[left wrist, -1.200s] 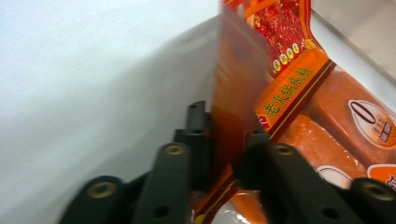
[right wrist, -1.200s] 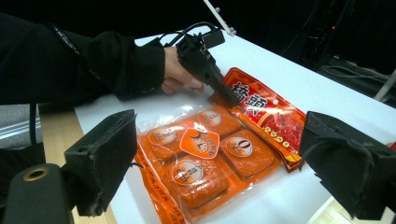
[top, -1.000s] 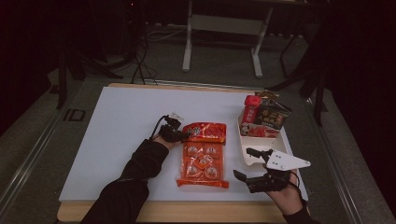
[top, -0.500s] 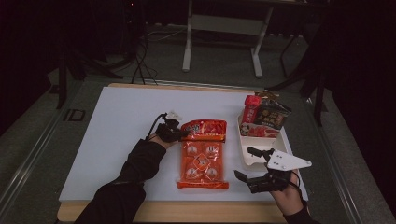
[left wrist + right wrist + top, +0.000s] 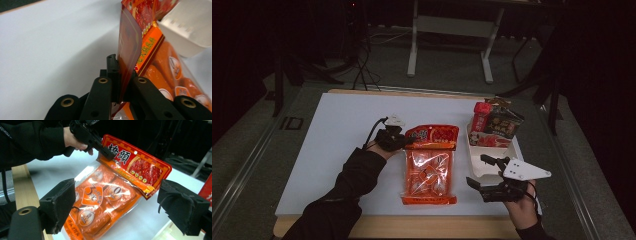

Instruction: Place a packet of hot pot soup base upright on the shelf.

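Note:
An orange and red snack bag point(image 5: 429, 165) with several small packets inside lies on the white table top point(image 5: 332, 145), its red header lifted. My left gripper point(image 5: 404, 141) is shut on the header's left corner; the pinched film point(image 5: 128, 50) stands upright between the jaws in the left gripper view. The right gripper view has the bag point(image 5: 110, 192) between its wide jaws and farther off. My right gripper point(image 5: 482, 172) stands open near the table's front right, right of the bag and touching nothing.
A white tray point(image 5: 484, 165) holding a red packet point(image 5: 482, 117) and a dark packet point(image 5: 504, 125) sits at the right, just behind the right gripper. The table's wooden front edge point(image 5: 412, 227) runs below the bag. Dark floor and a stand's legs lie beyond.
The left gripper has raised the bag's red header slightly and drawn it a little left. The right gripper has stayed open and almost still.

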The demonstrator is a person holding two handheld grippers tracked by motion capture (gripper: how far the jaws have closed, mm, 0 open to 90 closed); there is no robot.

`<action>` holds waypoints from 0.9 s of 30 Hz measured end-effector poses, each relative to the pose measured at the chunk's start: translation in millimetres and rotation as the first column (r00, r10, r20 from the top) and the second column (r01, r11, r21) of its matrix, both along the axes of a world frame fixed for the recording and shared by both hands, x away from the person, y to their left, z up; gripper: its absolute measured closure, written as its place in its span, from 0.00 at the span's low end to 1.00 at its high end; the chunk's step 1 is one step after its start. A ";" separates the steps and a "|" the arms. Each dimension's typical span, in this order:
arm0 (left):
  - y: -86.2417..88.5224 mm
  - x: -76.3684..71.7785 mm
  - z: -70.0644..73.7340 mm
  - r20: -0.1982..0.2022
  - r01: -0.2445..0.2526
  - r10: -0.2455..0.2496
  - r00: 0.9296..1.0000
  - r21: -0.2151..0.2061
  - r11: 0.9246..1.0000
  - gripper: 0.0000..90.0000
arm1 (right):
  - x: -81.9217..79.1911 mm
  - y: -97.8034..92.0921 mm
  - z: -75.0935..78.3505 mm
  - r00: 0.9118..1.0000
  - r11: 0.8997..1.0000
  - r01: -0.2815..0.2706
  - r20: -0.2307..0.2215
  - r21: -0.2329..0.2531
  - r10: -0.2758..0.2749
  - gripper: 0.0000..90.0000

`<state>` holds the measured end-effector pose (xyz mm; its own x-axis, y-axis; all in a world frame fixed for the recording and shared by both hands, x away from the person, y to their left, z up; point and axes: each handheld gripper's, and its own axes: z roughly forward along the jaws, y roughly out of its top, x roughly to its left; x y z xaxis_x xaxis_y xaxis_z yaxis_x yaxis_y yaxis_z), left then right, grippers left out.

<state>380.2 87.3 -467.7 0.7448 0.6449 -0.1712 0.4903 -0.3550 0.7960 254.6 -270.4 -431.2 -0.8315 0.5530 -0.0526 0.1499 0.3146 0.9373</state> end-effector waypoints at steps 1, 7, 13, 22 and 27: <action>0.3 -0.9 1.6 0.001 0.004 -0.004 1.000 -0.002 1.000 1.00 | 0.0 0.4 0.3 1.000 1.000 0.002 0.003 -0.007 -0.002 0.15; 0.5 -10.6 12.8 0.032 0.028 -0.028 0.999 -0.014 1.000 1.00 | -1.0 0.3 3.0 1.000 1.000 0.020 -0.021 -0.012 -0.020 0.15; 2.7 -20.5 21.7 0.053 0.064 -0.062 0.997 -0.042 0.997 1.00 | -4.1 0.4 7.4 0.999 0.999 0.039 -0.022 -0.026 -0.039 0.13; 5.2 -37.1 33.5 0.080 0.104 -0.098 0.992 -0.082 0.991 1.00 | -1.6 0.2 9.2 0.999 0.999 0.051 -0.017 -0.019 -0.051 0.11; 6.3 -44.9 37.5 0.096 0.135 -0.125 0.987 -0.103 0.985 1.00 | 6.9 2.7 13.3 0.998 0.998 0.063 -0.028 -0.018 -0.063 0.11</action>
